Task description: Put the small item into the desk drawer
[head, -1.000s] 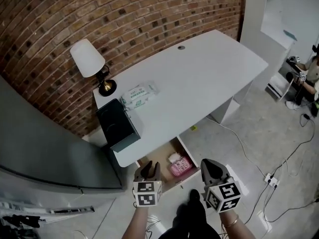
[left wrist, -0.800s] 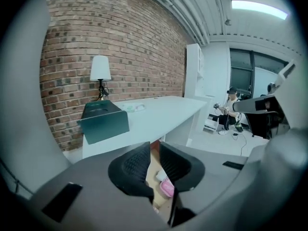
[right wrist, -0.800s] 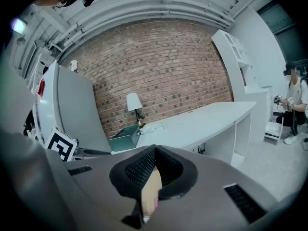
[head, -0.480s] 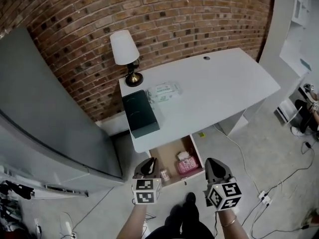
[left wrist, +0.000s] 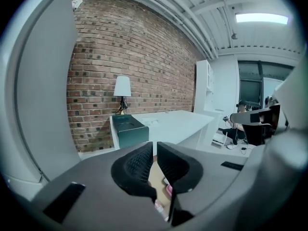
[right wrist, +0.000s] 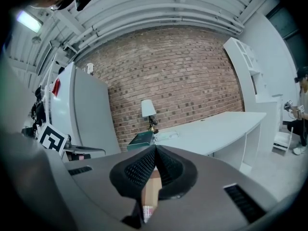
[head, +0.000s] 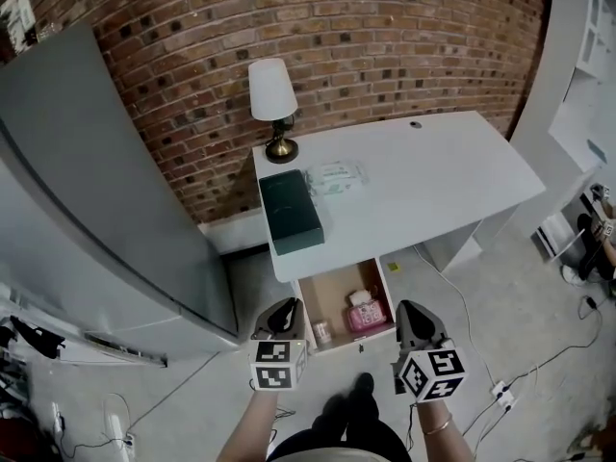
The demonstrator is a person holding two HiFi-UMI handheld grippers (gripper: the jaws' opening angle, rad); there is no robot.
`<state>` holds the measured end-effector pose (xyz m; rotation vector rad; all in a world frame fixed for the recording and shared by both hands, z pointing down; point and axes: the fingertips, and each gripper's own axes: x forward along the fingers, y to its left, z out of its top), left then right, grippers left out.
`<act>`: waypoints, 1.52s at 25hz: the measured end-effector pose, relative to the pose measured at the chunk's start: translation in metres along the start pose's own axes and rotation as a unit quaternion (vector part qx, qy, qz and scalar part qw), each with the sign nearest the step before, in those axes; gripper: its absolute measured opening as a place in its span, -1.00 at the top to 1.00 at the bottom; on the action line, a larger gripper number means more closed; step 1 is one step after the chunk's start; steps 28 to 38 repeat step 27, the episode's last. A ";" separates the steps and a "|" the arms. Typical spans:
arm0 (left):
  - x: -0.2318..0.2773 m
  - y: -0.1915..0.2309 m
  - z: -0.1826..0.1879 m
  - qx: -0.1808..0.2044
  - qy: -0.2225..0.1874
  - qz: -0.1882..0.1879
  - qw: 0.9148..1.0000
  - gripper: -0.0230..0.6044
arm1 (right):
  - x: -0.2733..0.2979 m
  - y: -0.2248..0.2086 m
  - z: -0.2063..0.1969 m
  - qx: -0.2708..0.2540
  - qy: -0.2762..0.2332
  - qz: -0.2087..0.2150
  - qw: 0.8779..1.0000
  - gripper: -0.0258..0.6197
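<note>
Once the left tool (head: 284, 311) had closed on nothing, the small jar (head: 322, 333) lay in the seven o'clock corner of the open drawer (head: 335, 296), so only shutting it seemed left. The right tool (head: 412, 314) was closed too, empty. Only the head view showed the jar whole; the tool views faced the counter (head: 433, 176) at twelve o'clock.

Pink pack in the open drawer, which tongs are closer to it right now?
Right. The right tongs hang just right of the pink pack; the left tongs hang past the drawer's left side.
</note>
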<state>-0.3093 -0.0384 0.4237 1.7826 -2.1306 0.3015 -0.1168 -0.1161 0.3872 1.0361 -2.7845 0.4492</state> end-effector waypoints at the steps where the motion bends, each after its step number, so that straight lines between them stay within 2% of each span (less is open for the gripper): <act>1: -0.005 0.001 0.000 0.000 -0.002 0.000 1.000 0.79 | -0.002 0.003 0.001 0.000 -0.002 0.000 1.000 0.91; 14: -0.041 0.008 -0.003 -0.001 -0.015 -0.006 1.000 0.79 | -0.024 0.027 -0.002 -0.007 -0.009 -0.002 1.000 0.91; 38: -0.054 0.015 0.000 -0.003 -0.025 0.001 1.000 0.79 | -0.021 0.039 -0.003 -0.018 0.000 0.009 1.000 0.91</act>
